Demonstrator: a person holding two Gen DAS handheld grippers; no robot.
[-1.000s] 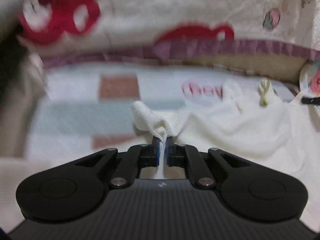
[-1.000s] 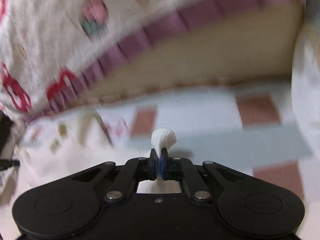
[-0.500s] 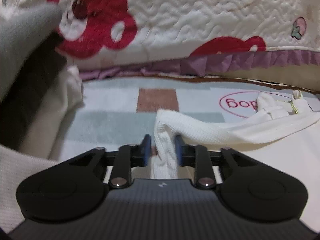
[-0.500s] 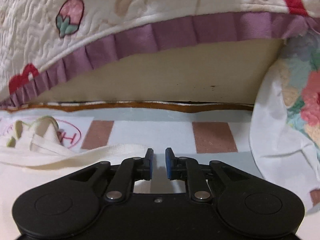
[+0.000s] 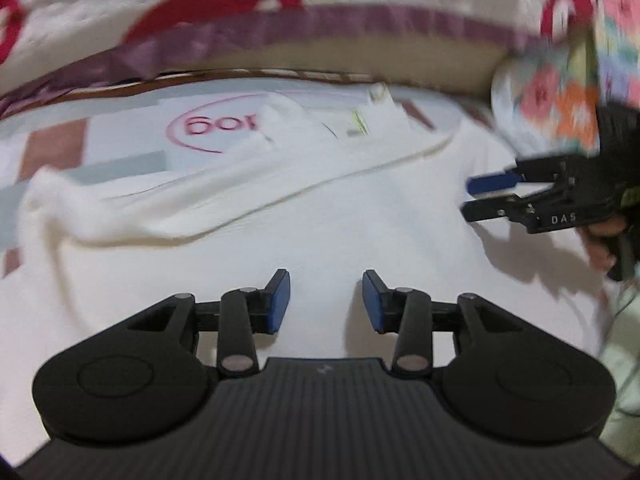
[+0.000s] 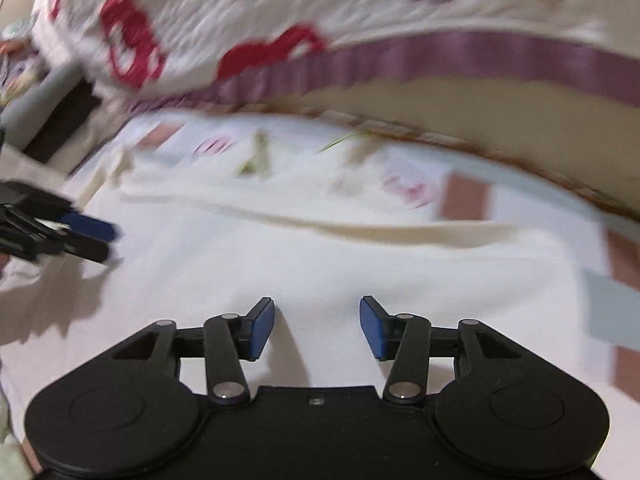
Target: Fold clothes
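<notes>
Both tongs spread apart, just been opening, nothing between the blue pads. Left tongs [image 5: 326,300] low over the white top [image 5: 360,208]; right tongs [image 6: 317,328] low over the same top [image 6: 320,264], also seen at the right edge of the left view [image 5: 480,196], with a hand [image 5: 604,240] behind them. Two tongs in all, four blue pads. One white top, lying flat on the checked blanket [image 5: 80,152], with a folded band of cloth running across its far side. Plenty of bare cloth in front of both tongs. Far edge shut in by a quilt [image 6: 280,12] with red shapes and a purple frill [image 6: 480,56]. One flowery pillow [image 5: 552,100] at the right in the left view. Pictures blurry, so small bits on the top too hard to tell
</notes>
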